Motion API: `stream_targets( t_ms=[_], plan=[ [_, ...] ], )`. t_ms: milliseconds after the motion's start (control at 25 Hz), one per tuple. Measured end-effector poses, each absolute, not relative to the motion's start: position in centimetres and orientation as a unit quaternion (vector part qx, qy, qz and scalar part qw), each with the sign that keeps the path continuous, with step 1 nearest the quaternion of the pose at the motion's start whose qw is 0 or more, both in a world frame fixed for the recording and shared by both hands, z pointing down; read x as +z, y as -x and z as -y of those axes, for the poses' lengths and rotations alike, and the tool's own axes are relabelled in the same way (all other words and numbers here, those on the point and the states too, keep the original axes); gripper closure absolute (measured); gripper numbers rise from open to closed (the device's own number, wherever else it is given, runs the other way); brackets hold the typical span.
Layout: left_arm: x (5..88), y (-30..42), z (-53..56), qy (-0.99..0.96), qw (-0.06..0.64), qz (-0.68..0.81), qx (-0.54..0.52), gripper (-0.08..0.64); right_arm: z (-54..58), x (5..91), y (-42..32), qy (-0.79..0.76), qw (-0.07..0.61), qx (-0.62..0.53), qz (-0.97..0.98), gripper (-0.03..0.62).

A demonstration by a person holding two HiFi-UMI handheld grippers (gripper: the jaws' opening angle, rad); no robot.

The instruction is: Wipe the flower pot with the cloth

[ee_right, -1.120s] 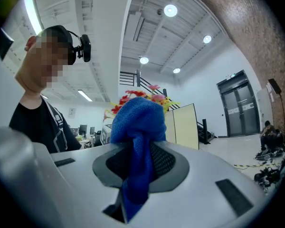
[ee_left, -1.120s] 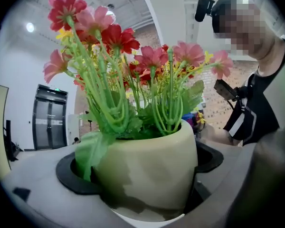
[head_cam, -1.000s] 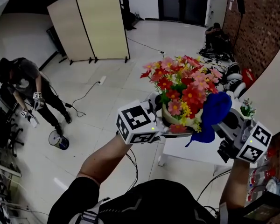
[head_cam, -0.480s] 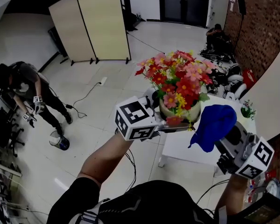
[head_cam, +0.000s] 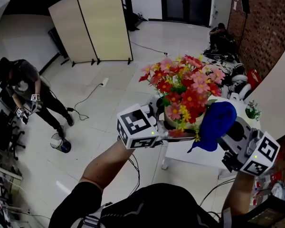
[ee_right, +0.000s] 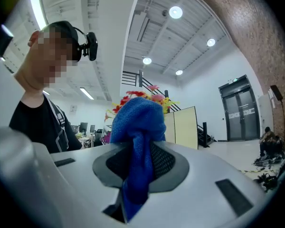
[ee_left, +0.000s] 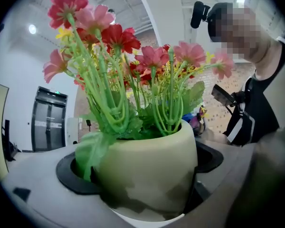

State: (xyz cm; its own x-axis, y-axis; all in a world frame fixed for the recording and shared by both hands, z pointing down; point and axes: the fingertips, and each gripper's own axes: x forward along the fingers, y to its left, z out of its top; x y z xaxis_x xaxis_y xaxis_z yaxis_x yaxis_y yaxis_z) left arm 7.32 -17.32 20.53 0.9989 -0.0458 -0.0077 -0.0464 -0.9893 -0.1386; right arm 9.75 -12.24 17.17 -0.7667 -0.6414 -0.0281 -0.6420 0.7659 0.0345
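Gripping a pale cream, smooth-walled round flower pot [ee_left: 147,170] low on its sides, the left gripper [ee_left: 145,189] has its dark padded jaws clenched on it, and the pot stands upright between them. Out of the pot rises a spray of red, pink and yellow flowers [ee_left: 133,46] with papery petals. They stand on glossy green stems and look artificial.

In the head view the pot is held up in the air, over the left edge of a white rectangular table [head_cam: 180,153].

The right gripper [ee_right: 135,175] is pinched shut on a bright blue, nubbly terry cloth [ee_right: 135,122]. The cloth is bunched into a rounded knob above the jaws, with a narrow tail hanging below them. Seen from the head view, that knob lies at the pot's right side, under the outer blooms. It seems to press on the pot wall, though the flowers hide the contact.

Half a second ago the cloth hung apart to the right, with a strip of white table showing between it and the pot. That gap has now closed, and the cloth is back where it lay a second ago.
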Motion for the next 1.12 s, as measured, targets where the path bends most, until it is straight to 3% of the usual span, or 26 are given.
stream_targets(
  t_ms=[440,840,1120],
  plan=[
    [19.0,-7.2,14.8,0.997,0.055,0.037,0.045,-0.021,17.7,15.8,-14.5,0.323,0.076,-0.032,-0.943,0.528],
    [19.7,-7.7,11.9,0.993,0.093,0.069,0.000,-0.021,16.8,17.2,-10.7,0.022,0.084,-0.060,-0.994,0.528],
    [20.9,-7.2,13.3,0.993,0.090,0.069,-0.024,-0.021,14.6,17.6,-11.7,-0.019,0.083,-0.062,-0.994,0.528]
  ],
)
